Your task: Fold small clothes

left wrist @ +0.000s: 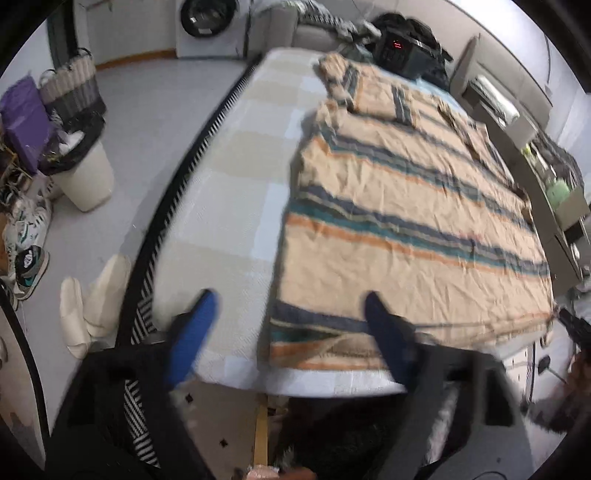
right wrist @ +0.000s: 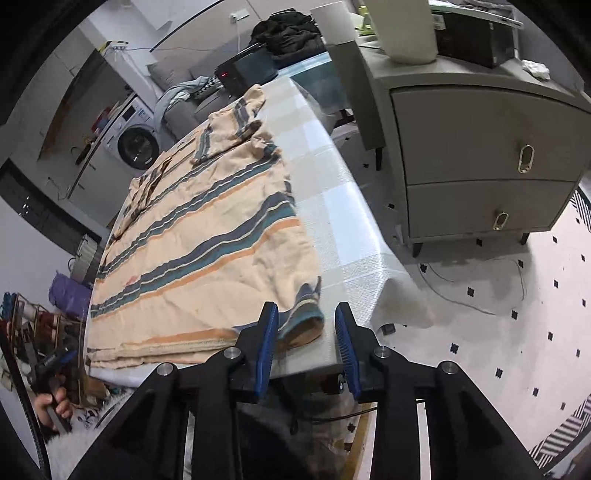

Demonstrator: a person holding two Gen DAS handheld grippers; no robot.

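Note:
A beige shirt [left wrist: 406, 229] with blue, teal and orange stripes lies spread flat on the table [left wrist: 221, 221], collar at the far end. My left gripper [left wrist: 290, 299] is open above the shirt's near left corner, one blue finger [left wrist: 195, 332] over bare tablecloth and the other over the hem. In the right wrist view the shirt [right wrist: 207, 236] reaches the near table edge. My right gripper [right wrist: 306, 310] is open with the folded near right corner [right wrist: 304, 323] of the shirt between its fingers; the pads do not press on it.
A black appliance [right wrist: 245, 72] with a red light and a pile of dark clothes [right wrist: 288, 33] sit at the table's far end. A grey drawer cabinet [right wrist: 480, 155] stands right of the table. A white bin [left wrist: 86, 181], bags and shoes [left wrist: 31, 269] crowd the floor on the left.

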